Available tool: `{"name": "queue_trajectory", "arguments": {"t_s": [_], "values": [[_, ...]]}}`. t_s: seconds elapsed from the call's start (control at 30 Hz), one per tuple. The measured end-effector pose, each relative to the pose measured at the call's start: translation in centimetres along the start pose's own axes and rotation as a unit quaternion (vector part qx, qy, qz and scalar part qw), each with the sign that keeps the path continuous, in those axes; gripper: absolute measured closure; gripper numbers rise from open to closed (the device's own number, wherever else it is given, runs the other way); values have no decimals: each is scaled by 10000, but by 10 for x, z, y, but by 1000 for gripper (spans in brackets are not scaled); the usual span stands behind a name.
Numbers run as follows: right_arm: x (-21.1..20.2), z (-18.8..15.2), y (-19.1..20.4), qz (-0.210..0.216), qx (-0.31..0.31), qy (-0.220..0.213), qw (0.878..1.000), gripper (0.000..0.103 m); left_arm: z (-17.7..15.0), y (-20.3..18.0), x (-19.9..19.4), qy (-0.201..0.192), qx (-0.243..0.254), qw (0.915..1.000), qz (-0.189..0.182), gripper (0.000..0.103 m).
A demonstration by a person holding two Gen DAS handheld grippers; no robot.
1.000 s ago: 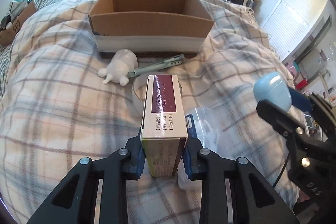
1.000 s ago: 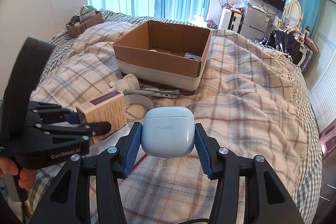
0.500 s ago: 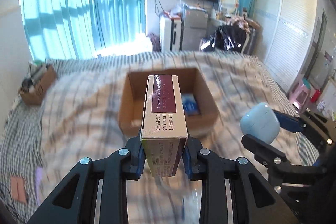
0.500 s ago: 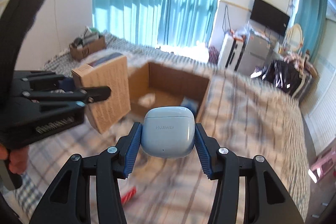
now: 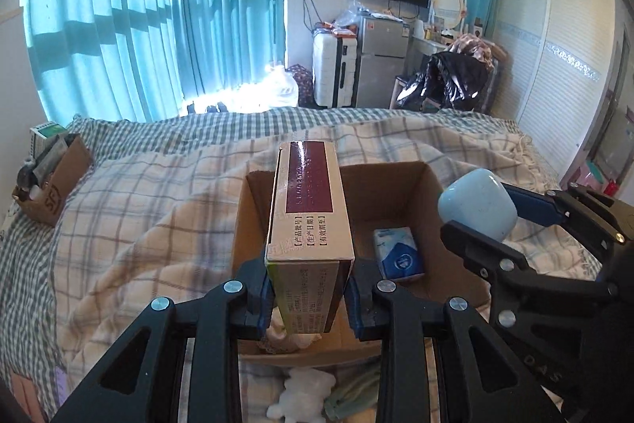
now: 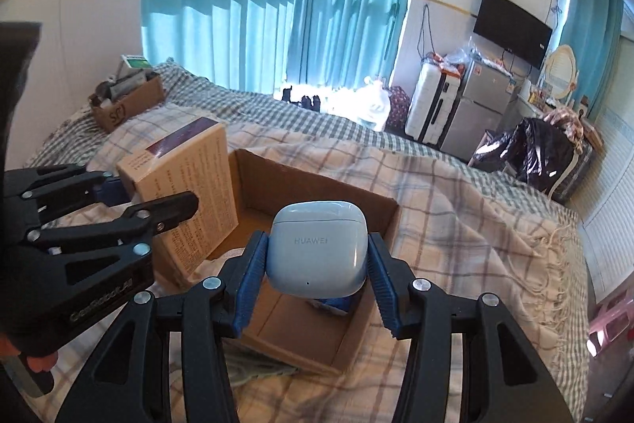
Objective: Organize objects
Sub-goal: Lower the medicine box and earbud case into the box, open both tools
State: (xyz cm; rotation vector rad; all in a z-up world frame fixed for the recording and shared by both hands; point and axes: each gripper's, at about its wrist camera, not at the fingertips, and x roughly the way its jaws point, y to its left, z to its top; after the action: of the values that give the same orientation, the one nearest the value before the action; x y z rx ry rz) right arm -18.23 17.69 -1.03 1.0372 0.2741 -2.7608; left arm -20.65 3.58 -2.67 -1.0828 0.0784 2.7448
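Left claw (image 5: 310,298) is clamped on the medicine box (image 5: 310,221) at frame centre, and right claw (image 6: 316,282) grips the earbud case (image 6: 317,248); both hang above the cardboard box (image 6: 390,221), probably so each can drop inside.

The left tool (image 5: 309,288) is squeezing tight, with something pinched between its two fingers. The right tool (image 6: 315,274) is squeezing tight too, and is holding something. Both tools are hanging up in the air, side by side.
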Motion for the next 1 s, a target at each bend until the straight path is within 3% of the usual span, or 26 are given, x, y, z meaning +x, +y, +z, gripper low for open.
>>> {"name": "queue_trajectory", "arguments": {"t_s": [0.23, 0.27, 0.33, 0.4, 0.43, 0.57, 0.7, 0.8, 0.93, 1.0], "values": [[44, -19, -7, 111, 215, 333, 9992, 53, -15, 1, 32, 277, -24, 9996, -97, 72], [44, -20, -10, 81, 244, 344, 9991, 46, -16, 0, 33, 312, -1, 9995, -72, 70], [37, -19, -13, -20, 281, 262, 9993, 30, -16, 0, 29, 314, 60, 9995, 13, 58], [24, -17, -15, -69, 337, 123, 9993, 28, -14, -1, 17, 170, 42, 9998, 119, 31], [15, -15, -18, -94, 376, 85, 9992, 26, -13, 1, 11, 99, 16, 9999, 105, 28], [-23, -13, -20, -263, 452, -100, 9986, 22, -6, 6, -21, -60, -123, 9999, 103, 24], [-71, -12, -17, -414, 406, -312, 9978, 12, -2, 7, -70, -429, -157, 9987, 227, 6], [-109, -11, -14, -555, 397, -491, 9965, 10, 0, 6, -110, -725, -171, 9969, 235, 0], [-166, -11, -10, -692, 498, -699, 9939, 0, -1, 6, -154, -926, -165, 9952, 258, 0], [-188, -13, -6, -727, 487, -749, 9933, 0, -6, 3, -174, -958, -123, 9950, 242, 0]]}}
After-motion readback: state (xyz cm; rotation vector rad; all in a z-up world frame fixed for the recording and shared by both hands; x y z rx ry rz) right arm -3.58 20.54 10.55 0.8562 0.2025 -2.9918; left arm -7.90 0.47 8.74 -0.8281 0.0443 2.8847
